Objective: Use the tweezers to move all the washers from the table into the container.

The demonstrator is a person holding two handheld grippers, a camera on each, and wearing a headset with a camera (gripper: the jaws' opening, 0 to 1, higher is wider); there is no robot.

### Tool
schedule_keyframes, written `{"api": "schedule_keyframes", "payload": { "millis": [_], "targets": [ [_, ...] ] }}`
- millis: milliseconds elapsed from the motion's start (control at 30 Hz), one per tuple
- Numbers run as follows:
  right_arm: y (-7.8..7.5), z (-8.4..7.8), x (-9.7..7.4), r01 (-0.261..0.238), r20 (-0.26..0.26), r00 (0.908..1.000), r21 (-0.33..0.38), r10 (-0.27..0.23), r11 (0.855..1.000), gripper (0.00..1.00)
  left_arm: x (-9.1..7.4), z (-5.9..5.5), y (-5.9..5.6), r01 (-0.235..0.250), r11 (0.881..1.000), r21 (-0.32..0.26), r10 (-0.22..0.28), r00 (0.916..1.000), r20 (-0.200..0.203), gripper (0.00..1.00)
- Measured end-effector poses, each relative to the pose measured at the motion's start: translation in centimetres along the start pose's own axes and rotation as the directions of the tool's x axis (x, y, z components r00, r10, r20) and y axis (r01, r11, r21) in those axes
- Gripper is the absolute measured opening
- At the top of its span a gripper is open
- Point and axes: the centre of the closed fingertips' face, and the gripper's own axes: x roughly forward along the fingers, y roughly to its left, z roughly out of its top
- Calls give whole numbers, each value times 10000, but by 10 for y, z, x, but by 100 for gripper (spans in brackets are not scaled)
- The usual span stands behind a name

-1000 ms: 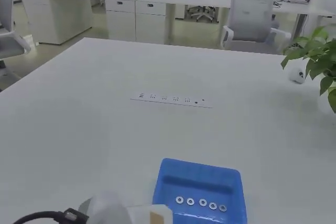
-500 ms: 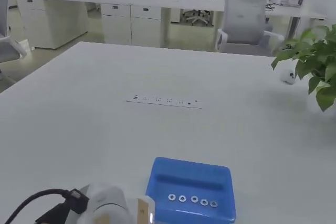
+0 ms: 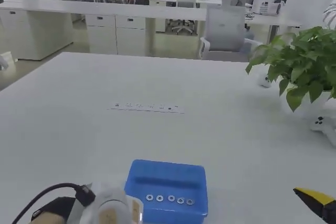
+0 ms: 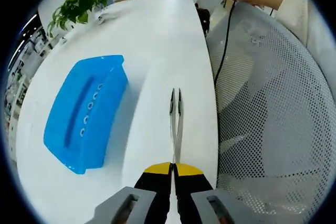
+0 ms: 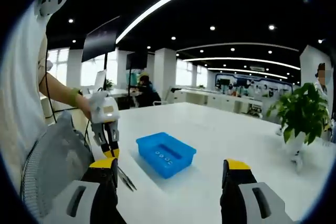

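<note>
Right gripper (image 5: 170,164) has entered view, jaws wide; left gripper (image 4: 171,169) pinches tweezers (image 4: 176,124).

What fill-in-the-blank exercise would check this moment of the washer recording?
The blue container holds ___ washers in a row.
The left gripper is shut on the ___.
The right gripper has its jaws ___.
Missing words: five; tweezers; open.
</note>
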Motion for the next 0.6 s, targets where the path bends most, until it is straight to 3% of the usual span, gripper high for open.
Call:
{"api": "schedule_keyframes", "payload": {
  "millis": [167,267,467,600],
  "targets": [
    [0,-1,-3,111,57,9999,65,-111,9999,80,3,-4,1,71,10000,57,-68,9990,-444,0],
    [-4,-2,-6,228,266,9994,154,-232,9996,80,4,-7,0,214,9996,-204,-227,9977,-638,0],
    [-15,-6,-8,462,528,9973,775,-503,9959,80,4,-8,0,289,9987,-429,-319,9970,-707,0],
    [-18,-5,-6,588,688,9954,1126,-668,9919,80,4,-8,0,319,9952,-922,-373,9977,-572,0]
  ]
}}
